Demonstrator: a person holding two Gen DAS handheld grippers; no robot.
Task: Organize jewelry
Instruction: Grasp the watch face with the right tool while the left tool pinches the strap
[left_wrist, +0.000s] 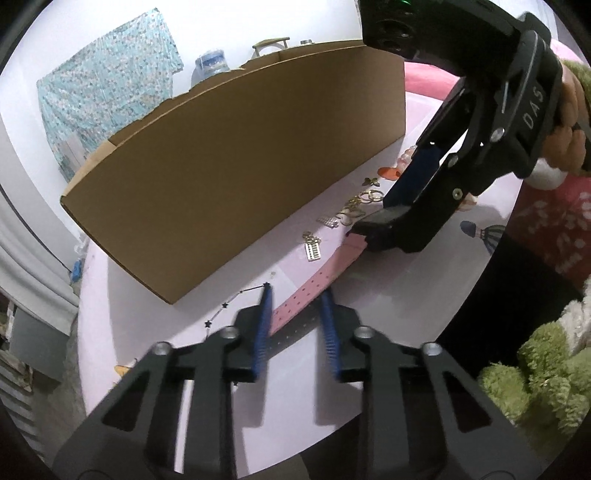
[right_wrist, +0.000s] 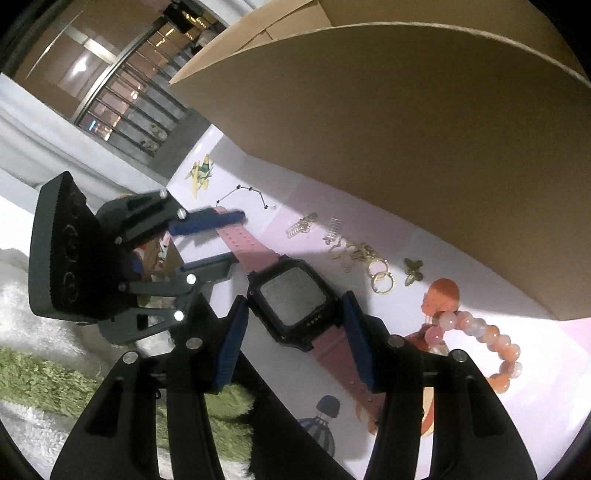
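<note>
Watch between both grippers' downward-tilted fingers

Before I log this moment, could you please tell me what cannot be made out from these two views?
- Cardboard box interior: both views, hidden by its near wall.
- Far end of the pink watch strap: left wrist view, covered by the right gripper.
- Whether the left gripper jaws press the strap: right wrist view, motion blur.
- Small gold pieces: both views, too small to identify individually.

"DAS" on the right gripper
</note>
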